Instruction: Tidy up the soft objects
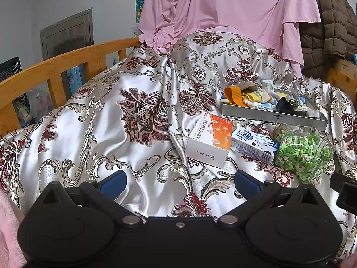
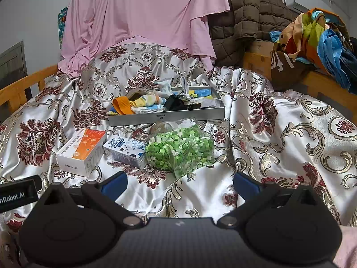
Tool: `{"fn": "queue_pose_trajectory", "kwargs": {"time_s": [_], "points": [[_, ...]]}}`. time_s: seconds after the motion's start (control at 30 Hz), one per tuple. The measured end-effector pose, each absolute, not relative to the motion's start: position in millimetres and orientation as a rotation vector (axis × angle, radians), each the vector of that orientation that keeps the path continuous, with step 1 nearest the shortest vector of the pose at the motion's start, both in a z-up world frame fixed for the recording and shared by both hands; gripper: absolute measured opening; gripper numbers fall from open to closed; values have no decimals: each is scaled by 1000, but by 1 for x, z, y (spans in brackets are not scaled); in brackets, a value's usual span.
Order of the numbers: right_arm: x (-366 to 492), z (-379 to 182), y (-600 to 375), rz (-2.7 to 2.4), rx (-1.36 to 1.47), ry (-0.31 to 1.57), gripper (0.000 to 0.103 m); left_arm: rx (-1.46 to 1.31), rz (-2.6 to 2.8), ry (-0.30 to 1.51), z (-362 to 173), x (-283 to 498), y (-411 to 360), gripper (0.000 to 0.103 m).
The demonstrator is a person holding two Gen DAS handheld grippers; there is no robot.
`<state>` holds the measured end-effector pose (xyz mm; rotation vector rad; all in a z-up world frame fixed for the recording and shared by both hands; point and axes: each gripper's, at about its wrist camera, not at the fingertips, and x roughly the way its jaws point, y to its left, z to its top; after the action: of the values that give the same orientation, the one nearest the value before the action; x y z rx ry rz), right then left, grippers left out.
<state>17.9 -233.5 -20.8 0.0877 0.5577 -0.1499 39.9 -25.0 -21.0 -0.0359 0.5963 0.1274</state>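
Both claws spread wide, nothing between the blue pads. Left claw (image 1: 180,182) hovers over bare bedspread (image 1: 107,134); right claw (image 2: 180,182) hovers over the bedspread just short of the jar (image 2: 180,148).

We see the socks (image 2: 142,105) piled in the grey tray (image 2: 167,117), which sits on the bed mid-frame in the right view and to the right in the left view (image 1: 274,117). Orange sock (image 1: 233,96) hangs over the tray's left end; black one (image 2: 176,102) sits near the middle. A few pieces at the back edge are too jumbled to tell apart.

In front of the tray, left to right, lying on the spread:
- orange-white box (image 2: 82,149)
- blue-white carton (image 2: 125,150), touching the jar
- clear jar on its side, full of green and white bits

Box and carton are just beside each other; we cannot tell if they touch.

Pink sheet (image 2: 142,11) drapes behind the bed, brown quilted coat (image 2: 243,9) to its right. Wooden rail (image 1: 55,71) on the left. Heap of coloured clothes (image 2: 316,35) at far right in the right view.
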Motion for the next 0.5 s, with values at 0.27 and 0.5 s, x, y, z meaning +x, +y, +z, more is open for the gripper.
{"fn": "queue_pose_trajectory", "kwargs": {"time_s": [0.27, 0.5], "points": [[18, -21, -234, -150, 87, 558, 103, -36, 128, 597, -21, 40, -26, 102], [18, -21, -234, -150, 87, 558, 103, -35, 127, 598, -21, 40, -26, 102]]}}
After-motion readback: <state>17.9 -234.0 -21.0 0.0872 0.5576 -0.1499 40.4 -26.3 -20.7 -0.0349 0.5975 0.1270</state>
